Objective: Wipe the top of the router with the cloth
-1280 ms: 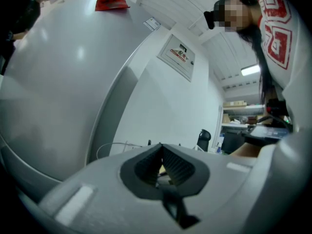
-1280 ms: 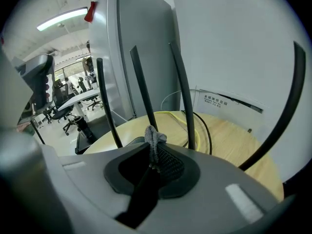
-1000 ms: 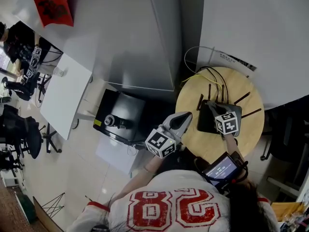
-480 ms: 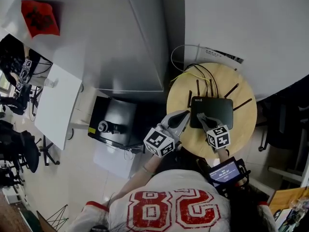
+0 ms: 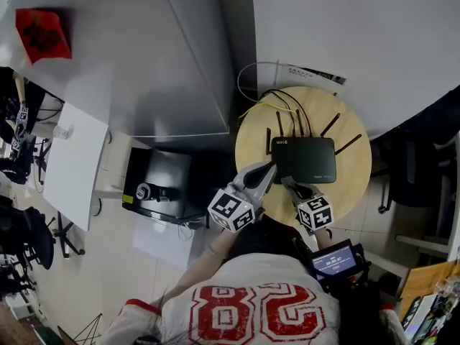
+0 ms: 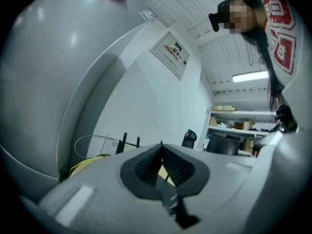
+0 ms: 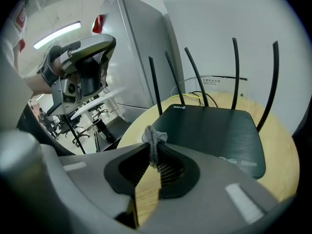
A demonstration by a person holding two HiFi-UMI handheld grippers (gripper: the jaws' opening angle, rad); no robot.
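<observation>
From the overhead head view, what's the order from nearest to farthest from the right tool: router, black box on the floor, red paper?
1. Router, just ahead of the right tool, on the round table.
2. Black box, on the floor to the left.
3. Red paper, far upper left.

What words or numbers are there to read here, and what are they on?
"WIFI 6": white print on top of the flat black router.
"28": red numerals on the person's white shirt.
Too small or blurred to read: the router's front-corner print, the small lit screen, the framed wall sign.
</observation>
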